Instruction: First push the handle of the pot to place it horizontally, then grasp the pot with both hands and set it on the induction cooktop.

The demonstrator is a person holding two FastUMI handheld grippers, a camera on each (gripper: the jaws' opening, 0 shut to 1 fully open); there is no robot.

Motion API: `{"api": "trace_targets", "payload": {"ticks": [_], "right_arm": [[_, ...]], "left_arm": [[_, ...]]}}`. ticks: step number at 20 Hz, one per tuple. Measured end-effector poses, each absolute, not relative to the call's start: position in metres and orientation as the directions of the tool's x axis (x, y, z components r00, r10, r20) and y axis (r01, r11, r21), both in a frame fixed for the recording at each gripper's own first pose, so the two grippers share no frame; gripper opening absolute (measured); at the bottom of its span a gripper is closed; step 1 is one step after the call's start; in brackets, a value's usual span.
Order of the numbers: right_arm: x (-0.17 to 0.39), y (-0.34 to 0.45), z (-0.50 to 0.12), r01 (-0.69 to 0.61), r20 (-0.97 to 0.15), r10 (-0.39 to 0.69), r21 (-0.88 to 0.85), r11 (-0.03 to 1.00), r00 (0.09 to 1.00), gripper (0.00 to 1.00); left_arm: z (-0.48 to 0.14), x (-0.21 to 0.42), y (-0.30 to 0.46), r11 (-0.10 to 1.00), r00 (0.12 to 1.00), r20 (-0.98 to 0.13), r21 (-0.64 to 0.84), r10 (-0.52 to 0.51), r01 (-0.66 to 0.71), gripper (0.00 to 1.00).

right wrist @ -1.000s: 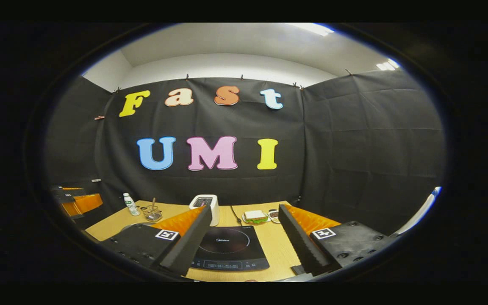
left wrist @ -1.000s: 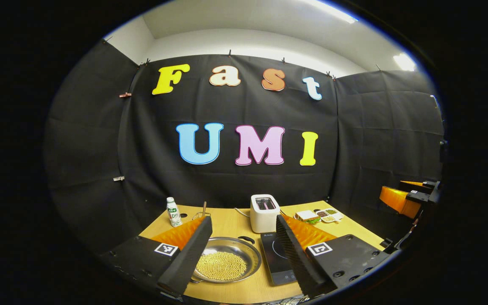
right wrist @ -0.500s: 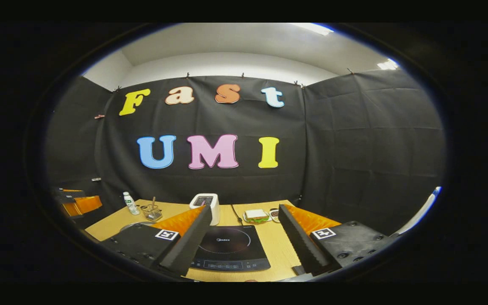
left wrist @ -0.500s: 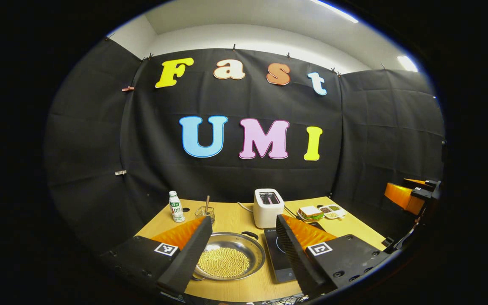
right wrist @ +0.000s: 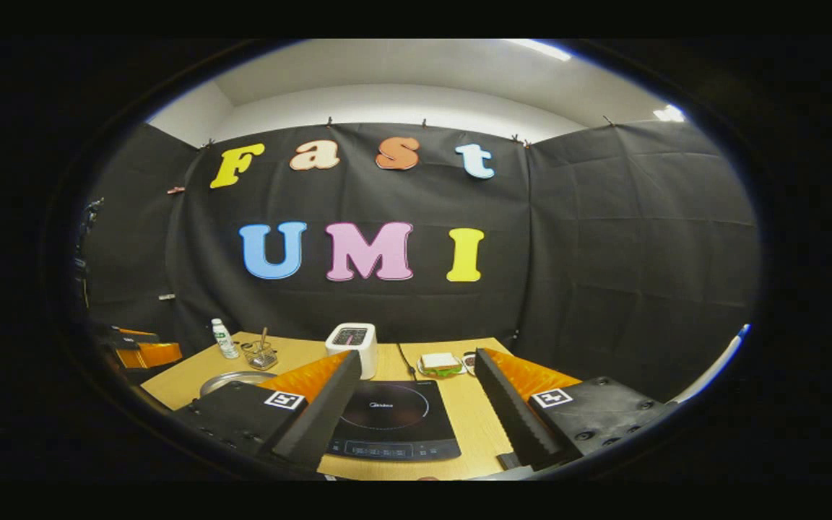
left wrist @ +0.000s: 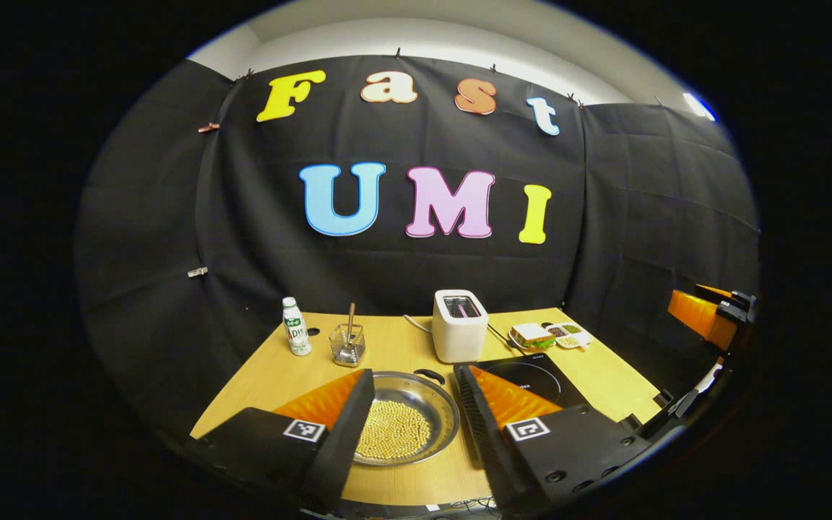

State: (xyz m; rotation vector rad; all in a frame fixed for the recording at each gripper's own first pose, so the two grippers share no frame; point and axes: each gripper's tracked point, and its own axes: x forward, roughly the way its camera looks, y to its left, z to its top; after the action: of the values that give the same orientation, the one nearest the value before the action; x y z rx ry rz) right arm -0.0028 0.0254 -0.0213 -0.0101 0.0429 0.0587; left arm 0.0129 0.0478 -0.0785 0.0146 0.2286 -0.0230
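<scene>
The left hand-held gripper (left wrist: 409,412) is hanging wide open over the pot (left wrist: 403,426) on the table (left wrist: 394,347), so I'd nudge that far-side handle (left wrist: 429,375) sideways gently, no grabbing yet.

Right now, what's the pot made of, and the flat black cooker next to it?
The pot looks like shiny bare metal, likely steel: its rim mirrors the light. The induction cooktop has a smooth, glossy black top, probably glass, with a thin printed ring.

One pot (left wrist: 405,426), one induction cooktop (right wrist: 391,426), one toaster (left wrist: 459,335), one bottle (left wrist: 295,336), one sandwich (right wrist: 438,363).
</scene>
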Motion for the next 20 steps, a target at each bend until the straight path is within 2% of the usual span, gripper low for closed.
{"api": "trace_targets", "payload": {"ticks": [1, 2, 3, 4, 5, 6, 7, 9, 10, 20], "right_arm": [[-0.002, 0.026, -0.023, -0.059, -0.049, 0.058, -0.010, 0.998, 0.997, 0.98], [-0.002, 0.025, -0.025, -0.058, -0.054, 0.058, -0.011, 0.998, 0.997, 0.98], [-0.002, 0.025, -0.028, -0.057, -0.062, 0.057, -0.012, 0.998, 0.996, 0.98], [-0.002, 0.026, -0.030, -0.058, -0.069, 0.057, -0.014, 0.998, 0.996, 0.98], [-0.001, 0.027, -0.031, -0.059, -0.073, 0.058, -0.016, 0.998, 0.996, 1.00], [0.000, 0.027, -0.032, -0.060, -0.076, 0.059, -0.019, 0.998, 0.995, 1.00], [0.000, 0.027, -0.032, -0.061, -0.078, 0.059, -0.025, 0.998, 0.995, 1.00], [0.003, 0.030, -0.036, -0.066, -0.087, 0.062, -0.035, 0.997, 0.994, 0.98], [0.003, 0.032, -0.038, -0.069, -0.093, 0.065, -0.039, 0.997, 0.994, 0.98], [0.017, 0.068, -0.070, -0.134, -0.177, 0.125, -0.040, 0.990, 0.976, 0.98]], "left_arm": [[-0.085, 0.015, 0.051, 1.000, 0.969, -0.245, -0.001, -0.029, 0.030, 0.66], [-0.094, 0.016, 0.053, 0.999, 0.962, -0.269, -0.018, -0.037, 0.034, 0.63], [-0.102, 0.017, 0.058, 0.999, 0.955, -0.294, -0.031, -0.040, 0.032, 0.49], [-0.109, 0.018, 0.060, 0.998, 0.949, -0.311, -0.046, -0.045, 0.033, 0.47], [-0.116, 0.019, 0.063, 0.998, 0.944, -0.327, -0.059, -0.054, 0.036, 0.36], [-0.123, 0.021, 0.067, 0.997, 0.938, -0.342, -0.069, -0.060, 0.039, 0.34], [-0.129, 0.021, 0.069, 0.996, 0.933, -0.354, -0.074, -0.066, 0.042, 0.17], [-0.144, 0.022, 0.075, 0.996, 0.921, -0.383, -0.078, -0.065, 0.038, 0.08], [-0.152, 0.022, 0.079, 0.996, 0.915, -0.397, -0.086, -0.068, 0.037, 0.05], [-0.250, 0.011, 0.088, 0.988, 0.812, -0.565, -0.131, -0.146, 0.086, 0.05]]}}
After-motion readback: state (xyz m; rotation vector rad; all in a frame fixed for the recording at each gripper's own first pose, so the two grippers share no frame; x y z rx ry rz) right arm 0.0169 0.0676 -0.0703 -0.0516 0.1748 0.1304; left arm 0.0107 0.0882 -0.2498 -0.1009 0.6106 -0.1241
